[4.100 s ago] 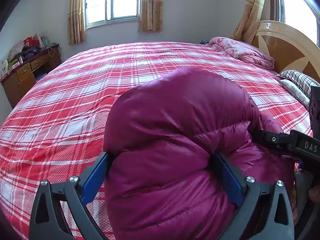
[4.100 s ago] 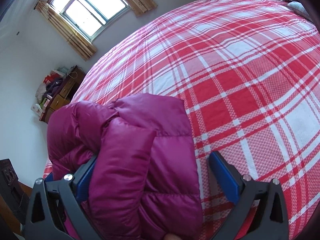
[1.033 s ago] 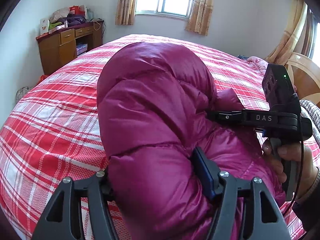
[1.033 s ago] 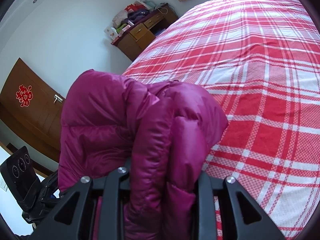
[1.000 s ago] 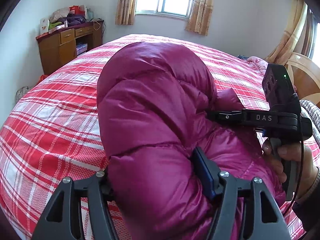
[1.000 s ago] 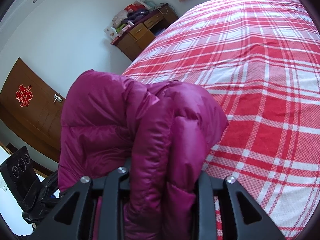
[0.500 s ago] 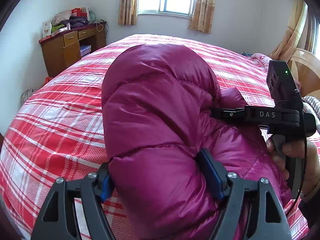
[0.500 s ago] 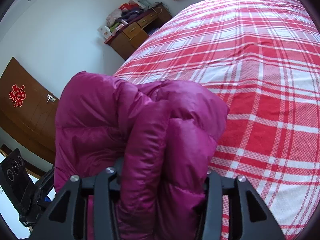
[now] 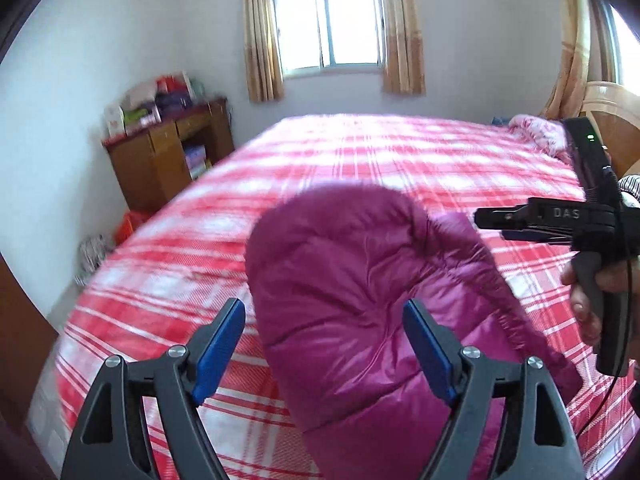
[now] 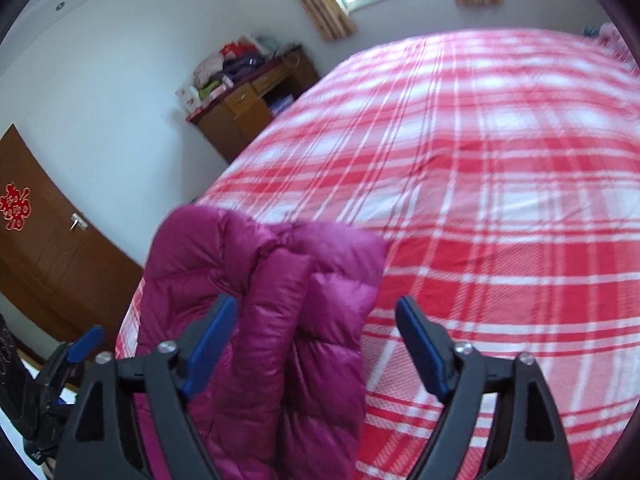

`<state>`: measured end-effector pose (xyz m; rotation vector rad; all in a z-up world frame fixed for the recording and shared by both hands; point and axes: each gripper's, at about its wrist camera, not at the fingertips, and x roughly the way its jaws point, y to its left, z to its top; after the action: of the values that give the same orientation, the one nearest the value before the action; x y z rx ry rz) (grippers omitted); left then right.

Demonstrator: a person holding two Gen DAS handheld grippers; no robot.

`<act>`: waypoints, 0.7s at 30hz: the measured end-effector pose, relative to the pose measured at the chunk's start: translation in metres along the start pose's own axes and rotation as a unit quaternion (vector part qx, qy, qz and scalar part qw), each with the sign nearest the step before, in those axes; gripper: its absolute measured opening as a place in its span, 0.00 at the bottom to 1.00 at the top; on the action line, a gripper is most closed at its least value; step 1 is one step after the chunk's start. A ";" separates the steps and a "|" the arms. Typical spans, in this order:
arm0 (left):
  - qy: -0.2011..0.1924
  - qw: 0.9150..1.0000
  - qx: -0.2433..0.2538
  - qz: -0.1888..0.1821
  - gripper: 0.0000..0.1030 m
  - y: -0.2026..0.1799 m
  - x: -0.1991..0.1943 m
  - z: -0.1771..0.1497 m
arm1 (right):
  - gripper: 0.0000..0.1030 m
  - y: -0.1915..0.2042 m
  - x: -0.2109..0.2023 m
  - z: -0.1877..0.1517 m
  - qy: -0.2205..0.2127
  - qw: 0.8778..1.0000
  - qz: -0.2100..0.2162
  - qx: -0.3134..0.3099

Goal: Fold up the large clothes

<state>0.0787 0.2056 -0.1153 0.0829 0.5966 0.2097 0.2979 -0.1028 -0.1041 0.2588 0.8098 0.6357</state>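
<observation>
A magenta puffer jacket [image 9: 360, 280] lies folded in a thick bundle on the red-and-white plaid bed [image 9: 420, 160]. It also shows in the right wrist view [image 10: 272, 320]. My left gripper [image 9: 324, 344] is open, its blue-padded jaws apart on either side of the bundle's near end, not gripping it. My right gripper [image 10: 316, 340] is open too, jaws spread over the bundle's edge. The right gripper also shows from the side in the left wrist view [image 9: 560, 220], just right of the jacket and clear of it.
A wooden cabinet [image 9: 168, 152] piled with bags stands left of the bed. A curtained window [image 9: 328, 32] is on the far wall. A pink quilt [image 9: 536, 136] and a wooden headboard [image 9: 612, 128] are at the far right. A brown door [image 10: 40, 248] is at the left.
Both grippers have opened and let go of the jacket, then pulled back and up. The folded bundle now rests on the bed on its own.
</observation>
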 end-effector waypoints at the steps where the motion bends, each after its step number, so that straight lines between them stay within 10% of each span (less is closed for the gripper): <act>1: -0.008 1.000 0.002 0.005 0.79 -0.001 -0.007 0.001 | 0.86 0.005 -0.009 0.000 -0.010 1.000 -0.003 -0.004; 21: -0.107 0.994 -0.007 -0.009 0.86 -0.005 -0.086 0.030 | 0.99 0.085 -0.108 -0.021 -0.119 0.989 -0.031 -0.079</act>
<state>0.0274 0.1814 -0.0439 0.0847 0.3823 0.1851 0.1905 -0.1031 -0.0162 0.1605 0.5337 0.5944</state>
